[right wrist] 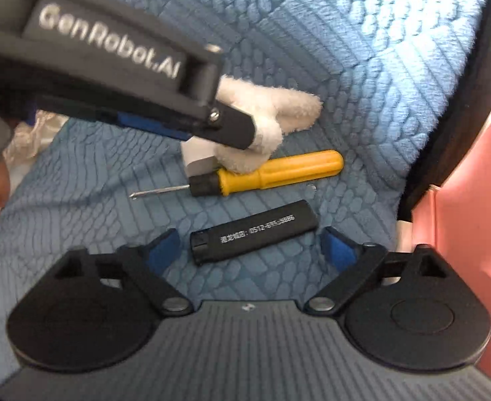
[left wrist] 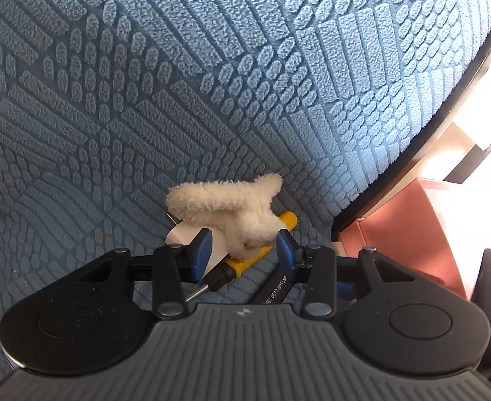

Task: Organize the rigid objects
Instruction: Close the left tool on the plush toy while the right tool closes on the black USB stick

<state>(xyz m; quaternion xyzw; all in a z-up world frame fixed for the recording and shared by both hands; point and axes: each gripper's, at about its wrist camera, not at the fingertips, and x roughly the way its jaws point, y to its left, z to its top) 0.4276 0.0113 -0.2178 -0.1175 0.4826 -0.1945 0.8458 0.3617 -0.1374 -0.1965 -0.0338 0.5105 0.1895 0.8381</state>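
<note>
On a blue cloth [right wrist: 362, 50] with a raised brick-like pattern lie three small things close together. The left gripper [left wrist: 242, 250] points down at a fluffy white clip [left wrist: 232, 207], and its blue pads [left wrist: 202, 250] sit on either side of the clip's lower end. In the left wrist view the right-hand pad touches the fluff while the other pad stands at a white tag [left wrist: 185, 235] beside it, so a firm pinch cannot be told for sure. In the right wrist view the black finger of that gripper [right wrist: 232, 127] presses into the fluffy clip [right wrist: 272, 113] from the side. The clip rests partly on top of a yellow-handled screwdriver [right wrist: 279, 170], whose black collar and thin metal tip point left. Just below the screwdriver, apart from it, lies a black lighter [right wrist: 252, 234] with white print along its side — it is tilted, its right end higher in the frame. The right gripper [right wrist: 249, 250] stands wide open with nothing held; its two blue pads flank the lighter's ends without touching it. At the right edge, beyond the cloth's dark rim, sits a pink box [right wrist: 473, 200].
</note>
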